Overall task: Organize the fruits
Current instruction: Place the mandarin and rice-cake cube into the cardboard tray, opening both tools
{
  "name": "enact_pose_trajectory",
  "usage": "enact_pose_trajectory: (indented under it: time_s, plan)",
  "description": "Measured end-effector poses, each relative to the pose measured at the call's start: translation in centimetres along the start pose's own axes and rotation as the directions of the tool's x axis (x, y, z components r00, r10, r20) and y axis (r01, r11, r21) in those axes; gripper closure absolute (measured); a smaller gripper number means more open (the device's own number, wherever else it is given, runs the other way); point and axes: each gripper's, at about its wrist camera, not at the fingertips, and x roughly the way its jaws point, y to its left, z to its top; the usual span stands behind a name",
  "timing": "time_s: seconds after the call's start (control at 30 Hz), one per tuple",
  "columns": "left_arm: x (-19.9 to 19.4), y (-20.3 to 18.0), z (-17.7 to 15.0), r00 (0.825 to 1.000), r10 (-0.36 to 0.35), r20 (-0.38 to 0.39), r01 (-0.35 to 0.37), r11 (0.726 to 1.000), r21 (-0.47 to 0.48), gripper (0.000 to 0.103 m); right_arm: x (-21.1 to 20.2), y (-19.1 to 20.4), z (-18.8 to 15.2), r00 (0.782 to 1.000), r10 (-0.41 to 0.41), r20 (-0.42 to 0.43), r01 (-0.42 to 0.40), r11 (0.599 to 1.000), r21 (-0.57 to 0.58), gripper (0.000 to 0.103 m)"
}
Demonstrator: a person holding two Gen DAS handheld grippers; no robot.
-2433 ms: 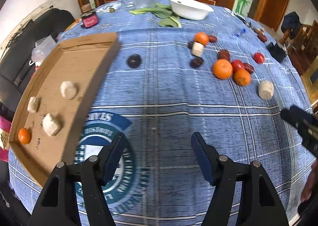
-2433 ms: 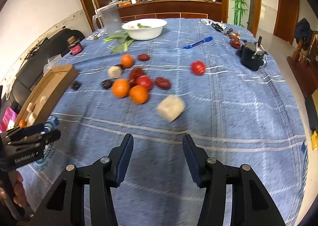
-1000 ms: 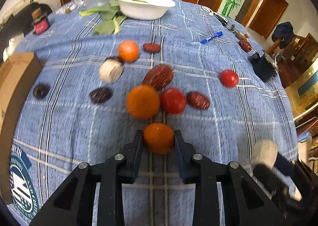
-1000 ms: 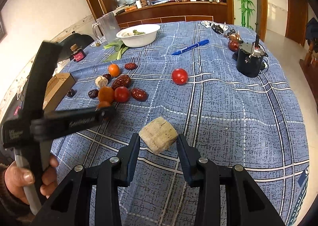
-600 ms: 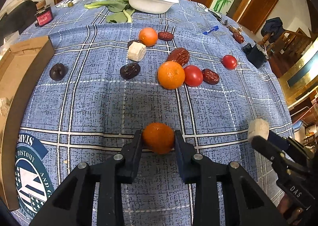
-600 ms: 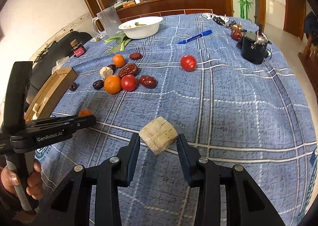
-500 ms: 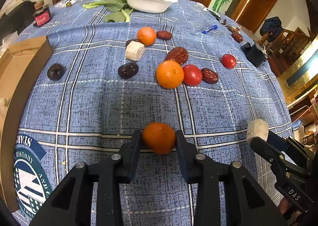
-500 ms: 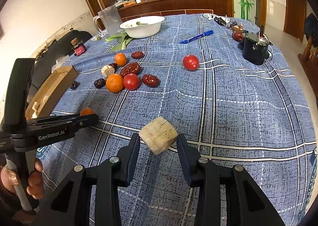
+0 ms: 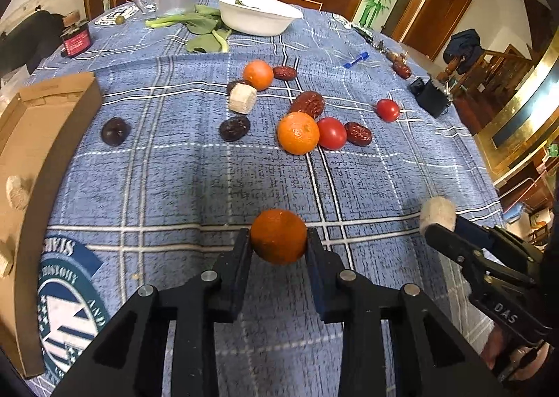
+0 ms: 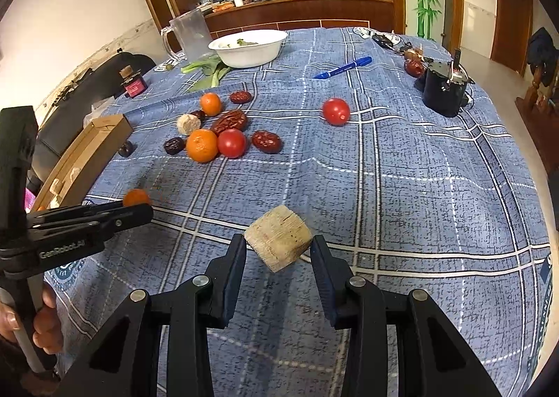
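Left wrist view: left gripper clamped on small round orange mandarin, held between fingertips above blue plaid tablecloth. Brown cardboard tray at left edge holds pale beige chunks.

Right wrist view: right gripper pinching pale beige fibrous block, tilted, corner down, clear of cloth. White bowl at far end, greens inside.

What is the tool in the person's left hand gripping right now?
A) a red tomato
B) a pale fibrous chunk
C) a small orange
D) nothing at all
C: in the left wrist view the left tool is shut on a small orange, pinched between its two fingers, while the pale fibrous chunk sits in the right tool instead.
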Motion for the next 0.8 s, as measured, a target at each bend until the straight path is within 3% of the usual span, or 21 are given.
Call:
enact_pose_trajectory:
  time_s: [0.3, 0.8]
  plan:
    - [-3.6, 1.6, -1.6, 0.999, 0.016, 0.044, -0.017, 1.0, 0.009, 0.074, -1.0, 3.3, -0.2, 0.999, -0.023, 0.024, 0.024, 0.998, -0.056, 0.062]
    - [-8.5, 10.4, -1.9, 0.991, 0.067, 0.12, -0.053, 0.992, -0.112, 0.073, 0.7, 12.2, 2.1, 0.999, 0.033, 0.017, -0.03, 0.99, -0.136, 0.062]
